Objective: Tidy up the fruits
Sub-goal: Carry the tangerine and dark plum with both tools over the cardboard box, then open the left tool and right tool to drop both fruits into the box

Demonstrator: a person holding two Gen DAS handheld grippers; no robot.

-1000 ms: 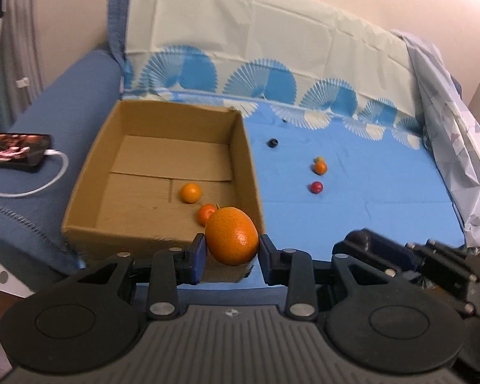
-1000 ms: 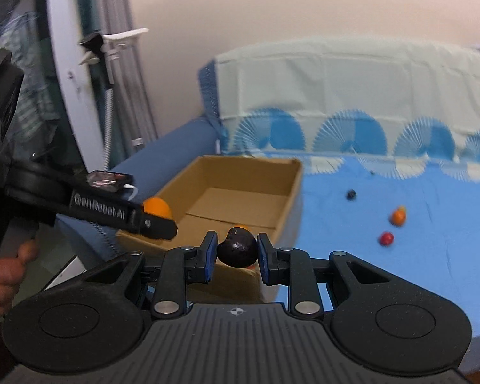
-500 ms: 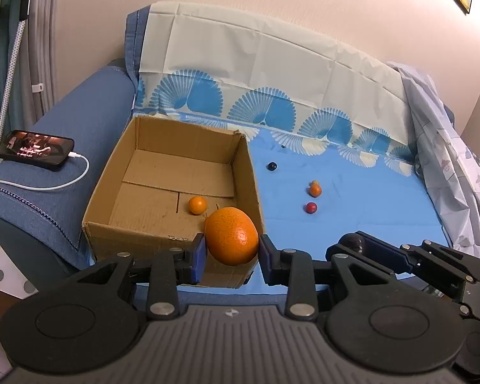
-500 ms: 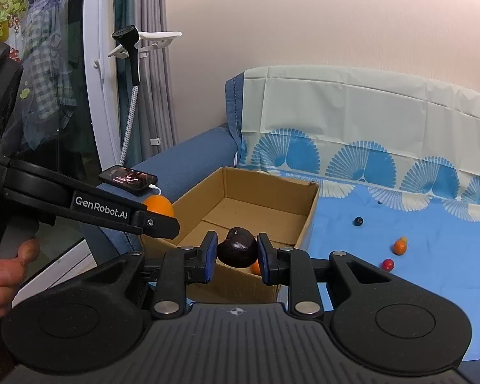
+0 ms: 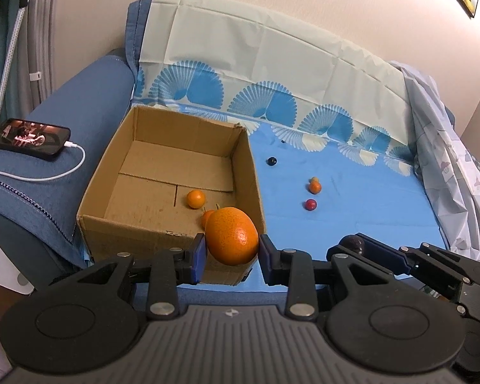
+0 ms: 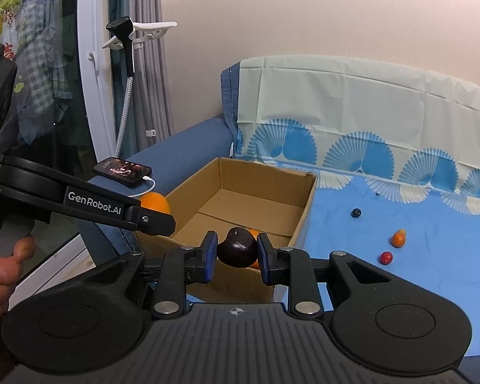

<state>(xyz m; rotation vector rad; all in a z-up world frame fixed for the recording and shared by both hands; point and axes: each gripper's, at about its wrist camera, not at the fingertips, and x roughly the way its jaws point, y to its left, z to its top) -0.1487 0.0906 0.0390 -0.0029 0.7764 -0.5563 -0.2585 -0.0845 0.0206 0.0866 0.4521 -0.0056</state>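
While the left gripper [image 5: 230, 251] is clamping its jaws on a large orange [image 5: 232, 235], it is hovering just above the near right corner of the cardboard box [image 5: 163, 224]. The right gripper [image 6: 235, 252] is gripping a dark plum [image 6: 238, 251] between its blue pads [image 6: 209, 256], and it is hanging in front of the near wall of the same box. Inside the box, a small orange [image 5: 196, 199] is lying near the right wall, and another small orange fruit [image 5: 208, 217] is showing partly behind the large orange. The box is sitting at the left edge of the blue sheet [image 5: 352, 217] that is covering the sofa seat. On the open part of the sheet, a dark round fruit [image 5: 271, 161] is lying toward the back, an orange fruit [image 5: 315, 187] is lying more to the right with a smaller yellowish one [image 5: 314, 179] touching it, and a red fruit [image 5: 310, 204] is lying just in front of them. A phone [image 5: 28, 136] with a white cable [image 5: 48, 176] is resting on the sofa's left armrest [image 5: 64, 102].
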